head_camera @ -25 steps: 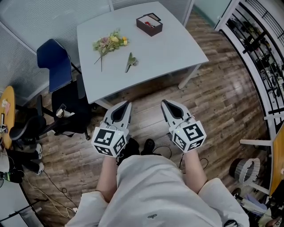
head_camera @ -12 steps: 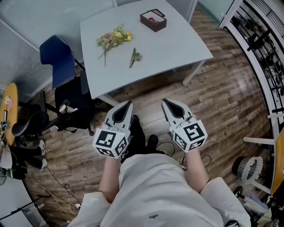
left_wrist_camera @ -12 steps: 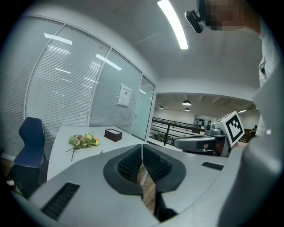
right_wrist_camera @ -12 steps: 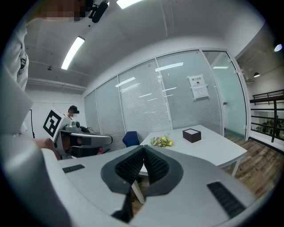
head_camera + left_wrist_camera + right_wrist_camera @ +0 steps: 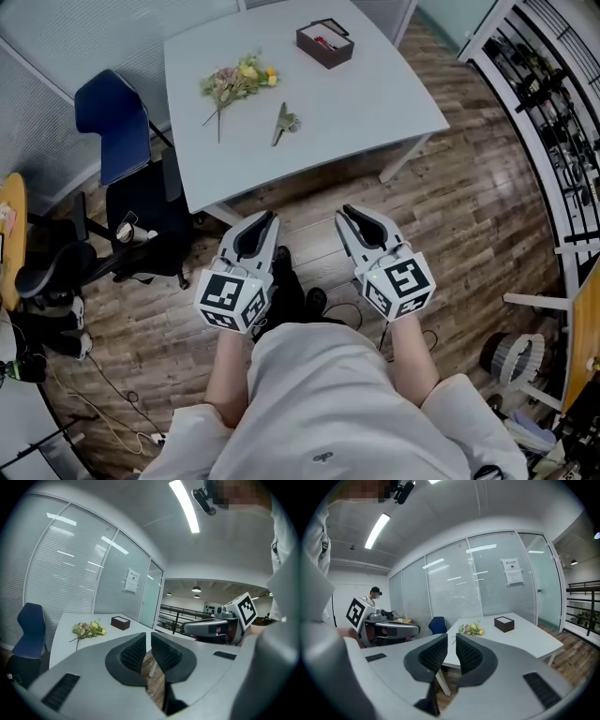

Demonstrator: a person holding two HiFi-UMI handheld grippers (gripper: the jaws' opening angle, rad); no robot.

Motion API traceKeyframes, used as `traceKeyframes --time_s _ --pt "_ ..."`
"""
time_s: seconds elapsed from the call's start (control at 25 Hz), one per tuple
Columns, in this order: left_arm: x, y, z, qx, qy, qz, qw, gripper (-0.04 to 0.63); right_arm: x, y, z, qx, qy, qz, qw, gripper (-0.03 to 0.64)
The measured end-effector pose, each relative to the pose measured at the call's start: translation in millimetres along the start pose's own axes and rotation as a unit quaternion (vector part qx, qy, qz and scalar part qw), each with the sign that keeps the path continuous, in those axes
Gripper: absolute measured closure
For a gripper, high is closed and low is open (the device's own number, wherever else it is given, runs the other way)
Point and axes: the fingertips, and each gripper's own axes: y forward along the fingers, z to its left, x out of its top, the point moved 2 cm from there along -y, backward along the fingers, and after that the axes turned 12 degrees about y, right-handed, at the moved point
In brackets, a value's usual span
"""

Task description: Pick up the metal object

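Metal object [image 5: 284, 120]: lying flat on the pale table [image 5: 375, 94], near the middle of the top and closer to the near edge. It is showing as a small slim grey-green piece; too small here to make out its form. Nothing is touching it.

Bouquet [image 5: 234, 82] is lying just left of it, apart from it, with stems trailing towards the near-left edge. A dark open box [image 5: 324, 43] is sitting well apart, towards the far edge.

Blue chair [image 5: 111, 122] is standing at the table's left side, and a black chair [image 5: 141, 216] is standing nearer the person. The floor [image 5: 469, 206] around is wooden planking.

Both grippers are hanging over the floor on the near side of the table, well apart from the metal object, side by side and pointing towards the table.

Left gripper [image 5: 269, 217]: jaws are resting pressed together with only a thin slit between the pads, and nothing is sitting in it.

Right gripper [image 5: 345, 212]: jaws have just been opening and are standing a little spread, with nothing between them. In the right gripper view the bouquet [image 5: 470, 629] and box [image 5: 504, 624] are showing beyond the tips.
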Motion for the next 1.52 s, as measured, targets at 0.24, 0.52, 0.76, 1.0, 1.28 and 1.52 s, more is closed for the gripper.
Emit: traceKeyframes --time_s 0.24,0.52,0.76,1.0,1.28,1.52 --pt "2.5 15.3 30.2 -0.004 -0.008 -0.002 1.0 0.518 15.5 31.5 -4.9 -0.003 -0.003 0.0 1.0 0.527" --pt "6.6 42.0 59.8 -0.01 -0.01 -0.002 0.9999 0.485 32.0 63.4 -15.9 0.002 -0.012 0.009 1.0 0.491" --pt "10.0 67.2 90.1 -0.015 -0.017 -0.003 0.9997 0.467 47.1 95.5 -28.9 0.002 -0.01 0.01 1.0 0.477" --pt "17.7 89.3 117.0 -0.022 -0.013 -0.004 0.9997 0.454 61.6 122.6 -42.4 -0.008 -0.007 0.009 1.0 0.465" --pt "21.1 109.7 152.2 -0.034 -0.011 -0.008 0.9993 0.449 75.5 156.9 -48.6 -0.021 0.001 0.003 1.0 0.457" --pt "21.6 125.7 174.7 -0.052 -0.01 -0.009 0.9986 0.446 78.5 182.7 -54.1 -0.034 0.008 0.006 0.999 0.454"
